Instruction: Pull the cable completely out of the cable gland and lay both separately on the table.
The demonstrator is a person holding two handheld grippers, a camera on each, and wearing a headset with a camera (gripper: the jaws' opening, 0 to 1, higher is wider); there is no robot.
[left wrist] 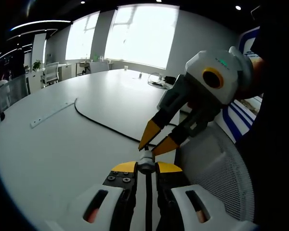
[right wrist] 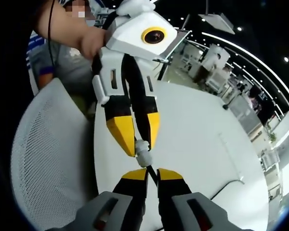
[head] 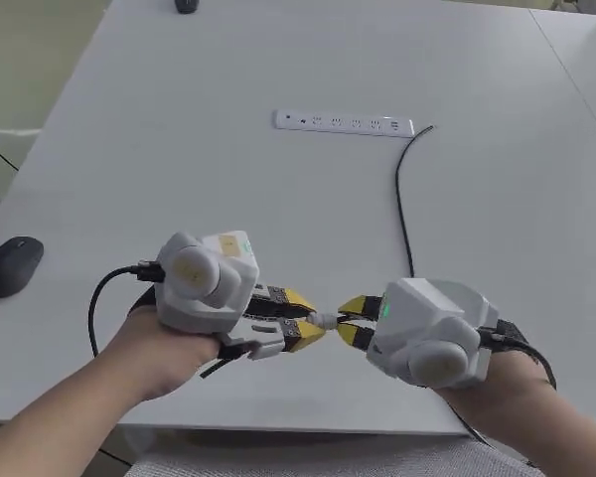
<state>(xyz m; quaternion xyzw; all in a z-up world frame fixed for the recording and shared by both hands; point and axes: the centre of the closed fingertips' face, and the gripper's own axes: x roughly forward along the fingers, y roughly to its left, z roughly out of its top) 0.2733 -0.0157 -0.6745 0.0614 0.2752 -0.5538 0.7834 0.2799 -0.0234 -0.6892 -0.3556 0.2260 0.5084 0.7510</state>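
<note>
Power strip (head: 344, 123) lies on the table (head: 179, 169) at twelve o'clock, mouse (head: 12, 264) at nine. At six, cable gland (head: 325, 320) and cable (right wrist: 152, 174) bridge left gripper (head: 311, 320) and right gripper (head: 347, 320).

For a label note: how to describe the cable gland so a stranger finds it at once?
Start at the white table's near edge, where the left tongs and right tongs meet. The cable gland is the small knob between their yellow tips: pale and round, unlike the black cable.

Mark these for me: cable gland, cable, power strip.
cable gland (right wrist: 142, 155): right gripper view, on its pale body between the yellow jaw tips.
cable (left wrist: 148, 202): left gripper view, on the black run just below the gland.
power strip (head: 343, 123): head view, middle of its white top face.
</note>
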